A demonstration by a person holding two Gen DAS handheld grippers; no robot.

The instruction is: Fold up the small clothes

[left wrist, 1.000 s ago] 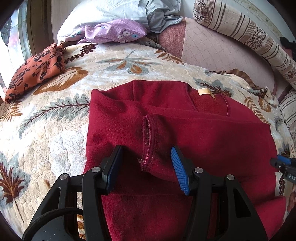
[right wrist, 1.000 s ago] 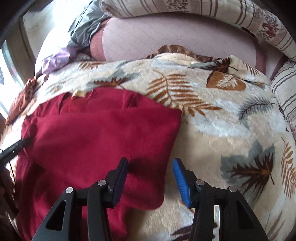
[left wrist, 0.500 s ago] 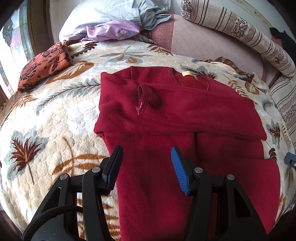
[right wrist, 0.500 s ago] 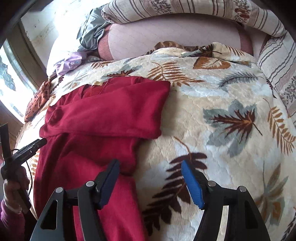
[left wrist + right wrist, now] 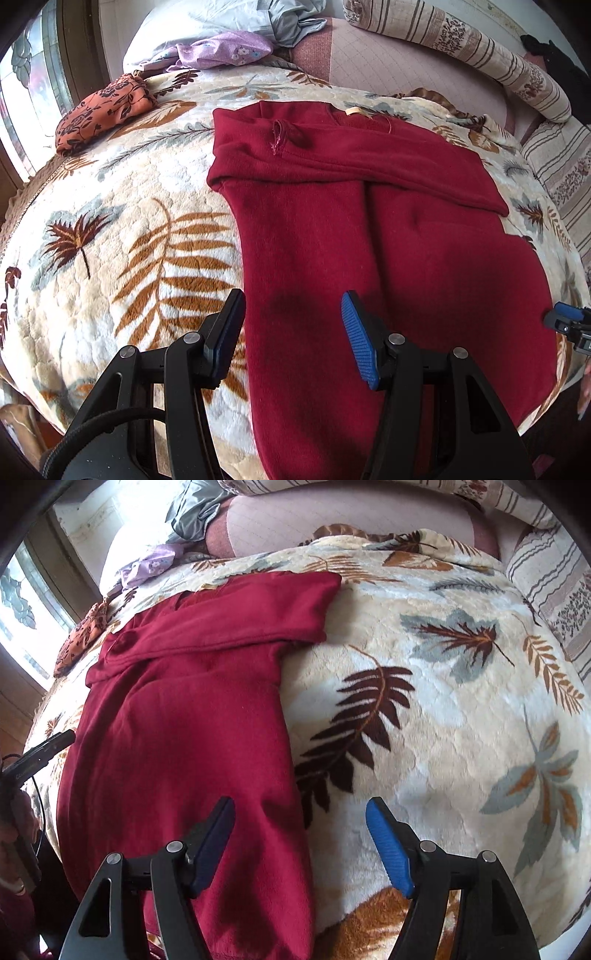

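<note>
A dark red sweater [image 5: 388, 236] is lying flat on the bed [image 5: 122, 236], which is carrying a cream blanket printed with brown and grey leaves. The sweater's collar end, with a small pale label [image 5: 356, 110], is pointing toward the head of the bed, and its hem is reaching the near edge. Both sleeves are lying folded across the chest, the upper one ending in a frayed cuff [image 5: 279, 134] near the sweater's left side. The left gripper [image 5: 293, 332] is hovering over the hem near the garment's left edge, its jaws standing wide apart and gripping nothing. The right gripper [image 5: 301, 843] is hanging above the sweater's [image 5: 192, 731] right edge, one finger over the red fabric and the other over the bare blanket, jaws likewise spread wide and holding nothing. Toward the far left corner of the bed an orange floral cloth [image 5: 105, 107] is sitting bunched, and a purple floral garment [image 5: 221, 53] is resting against a white pillow [image 5: 177, 33] at the head. A striped bolster [image 5: 476, 55] is running along the far right side.
</note>
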